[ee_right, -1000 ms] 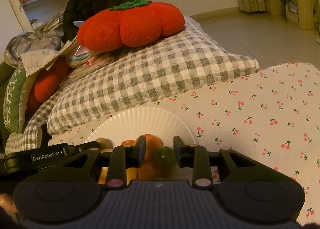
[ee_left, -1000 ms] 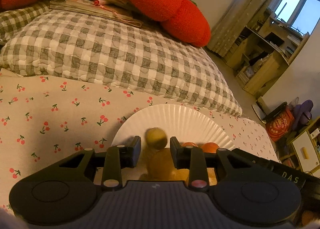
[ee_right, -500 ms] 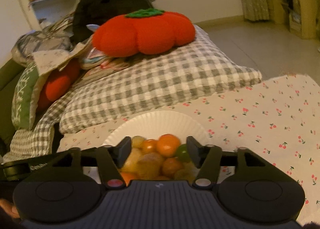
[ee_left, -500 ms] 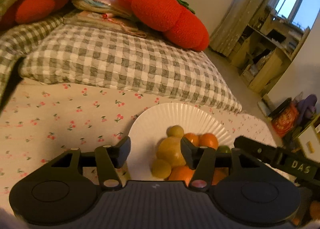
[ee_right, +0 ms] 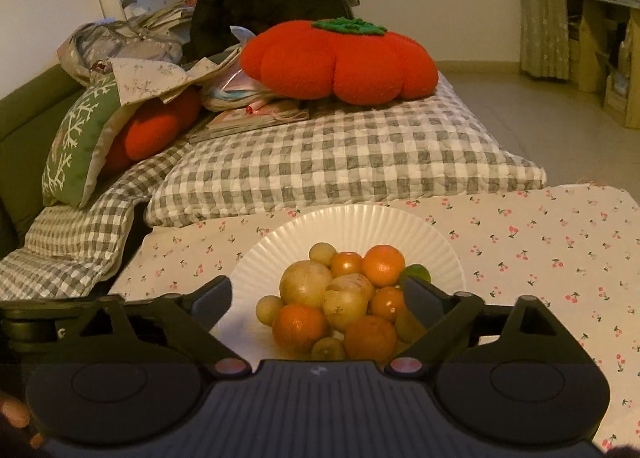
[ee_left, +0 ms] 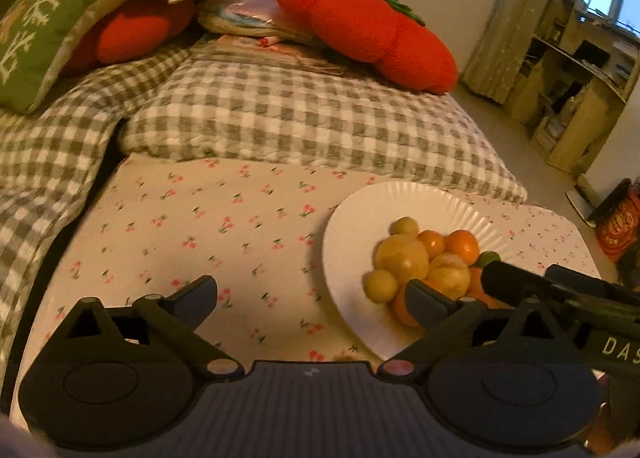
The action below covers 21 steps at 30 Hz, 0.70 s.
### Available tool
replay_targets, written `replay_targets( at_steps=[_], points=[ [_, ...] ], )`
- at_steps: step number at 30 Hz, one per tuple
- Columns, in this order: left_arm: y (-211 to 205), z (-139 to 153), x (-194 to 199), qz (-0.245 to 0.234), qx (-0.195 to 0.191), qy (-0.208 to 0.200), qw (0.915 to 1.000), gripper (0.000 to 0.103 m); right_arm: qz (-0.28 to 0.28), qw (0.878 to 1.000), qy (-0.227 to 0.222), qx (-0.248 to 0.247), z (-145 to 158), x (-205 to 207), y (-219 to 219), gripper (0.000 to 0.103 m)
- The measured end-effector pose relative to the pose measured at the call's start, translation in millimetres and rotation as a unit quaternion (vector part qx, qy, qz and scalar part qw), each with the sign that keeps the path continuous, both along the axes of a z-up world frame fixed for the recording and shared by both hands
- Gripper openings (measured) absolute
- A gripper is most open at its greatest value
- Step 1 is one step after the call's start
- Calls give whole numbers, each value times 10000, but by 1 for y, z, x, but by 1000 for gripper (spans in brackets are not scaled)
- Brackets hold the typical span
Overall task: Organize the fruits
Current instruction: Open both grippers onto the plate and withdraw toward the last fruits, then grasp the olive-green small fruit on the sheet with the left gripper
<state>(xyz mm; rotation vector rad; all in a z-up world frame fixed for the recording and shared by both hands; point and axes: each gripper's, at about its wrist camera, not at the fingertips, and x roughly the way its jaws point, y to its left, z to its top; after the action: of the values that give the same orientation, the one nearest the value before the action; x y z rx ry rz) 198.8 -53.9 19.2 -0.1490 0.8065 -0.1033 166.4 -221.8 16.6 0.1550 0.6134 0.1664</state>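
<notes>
In the left wrist view the left tool (ee_left: 310, 296) sits at the bottom, its jaws spreading wide with only cherry-print cloth (ee_left: 192, 225) between the fingers. Right of center, the white paper plate (ee_left: 344, 225) carries the fruit pile (ee_left: 424, 262) (yellowish ones, oranges, one green). In the right wrist view the right tool (ee_right: 318, 294) is opening wide too, the fruits showing between its fingers but not gripped. The tomato-shaped cushion (ee_right: 340, 57) sits on the checked quilt (ee_right: 340, 161) behind.
</notes>
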Motion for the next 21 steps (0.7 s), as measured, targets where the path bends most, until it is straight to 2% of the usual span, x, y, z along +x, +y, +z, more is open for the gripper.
replay_targets(
  at_steps=[5, 13, 21],
  points=[
    [7, -3, -12, 230, 145, 127, 9995, 92, 120, 9999, 116, -45, -2, -6, 11, 102],
    [24, -7, -34, 371, 30, 362, 9987, 92, 159, 9986, 499, -86, -4, -21, 26, 103],
    [38, -8, -59, 459, -160, 566, 9972, 92, 242, 9980, 526, -258, 0, -43, 43, 103]
  ],
)
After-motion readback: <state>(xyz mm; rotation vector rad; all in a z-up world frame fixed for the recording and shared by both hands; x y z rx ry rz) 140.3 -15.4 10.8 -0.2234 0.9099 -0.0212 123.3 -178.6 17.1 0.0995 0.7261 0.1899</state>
